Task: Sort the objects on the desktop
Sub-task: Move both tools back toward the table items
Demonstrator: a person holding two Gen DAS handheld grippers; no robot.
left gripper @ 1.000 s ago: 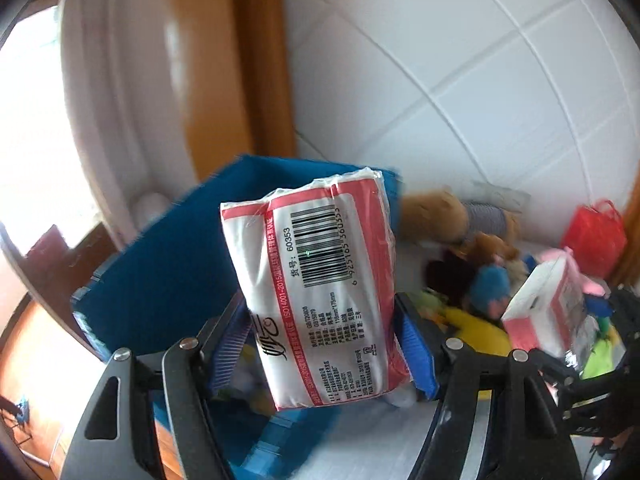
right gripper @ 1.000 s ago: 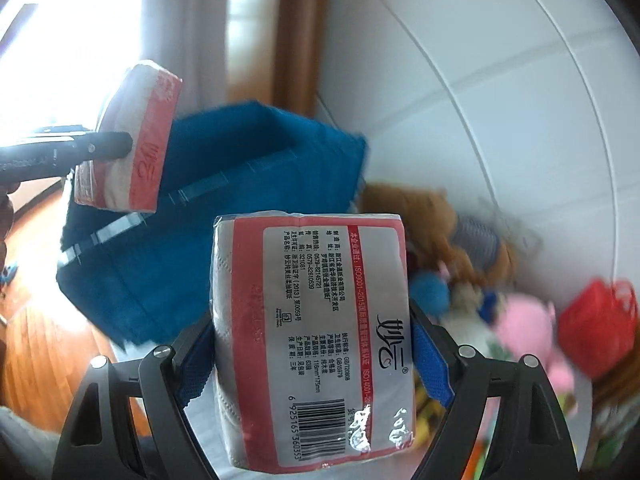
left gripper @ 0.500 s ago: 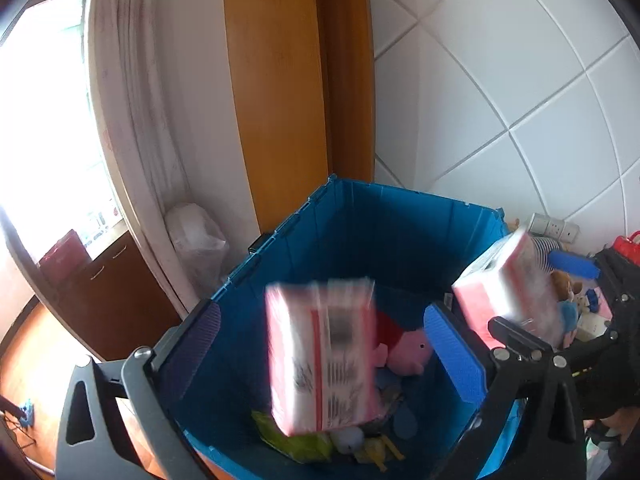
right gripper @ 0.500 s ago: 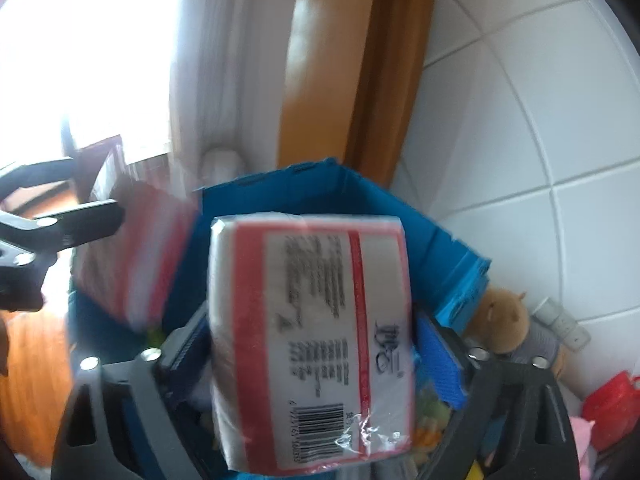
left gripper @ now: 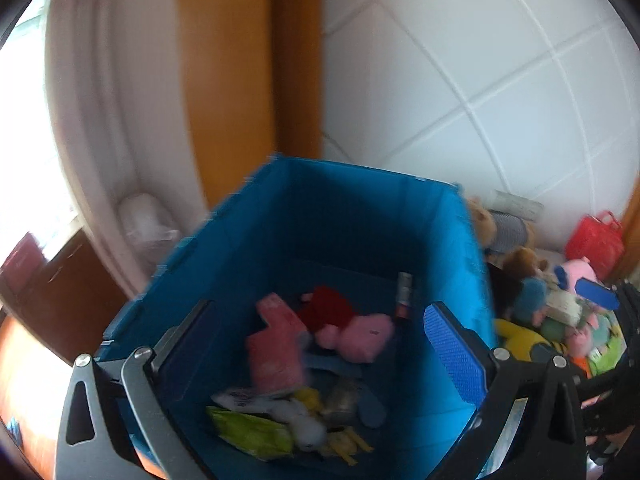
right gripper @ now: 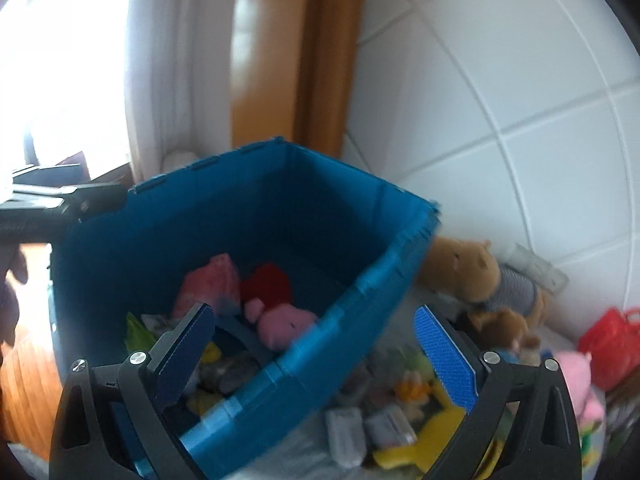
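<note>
The left gripper (left gripper: 320, 340) and right gripper (right gripper: 316, 344) have just been opened wide; nothing is held between the jaws. A pink-and-white tissue pack (left gripper: 276, 352) is seen blurred inside the blue bin (left gripper: 360, 208), long axis roughly upright, beside a pink plush (left gripper: 360, 336). The bin's walls stand close around it.

deep blue plastic crate (left gripper: 452, 264) behind jaws: solid blue | pink-and-white wrapped tissue pack (left gripper: 276, 354) between jaws: pink, white | soft pig toy (right gripper: 284, 324): pink | handled basket (right gripper: 612, 344) far right: red
</note>
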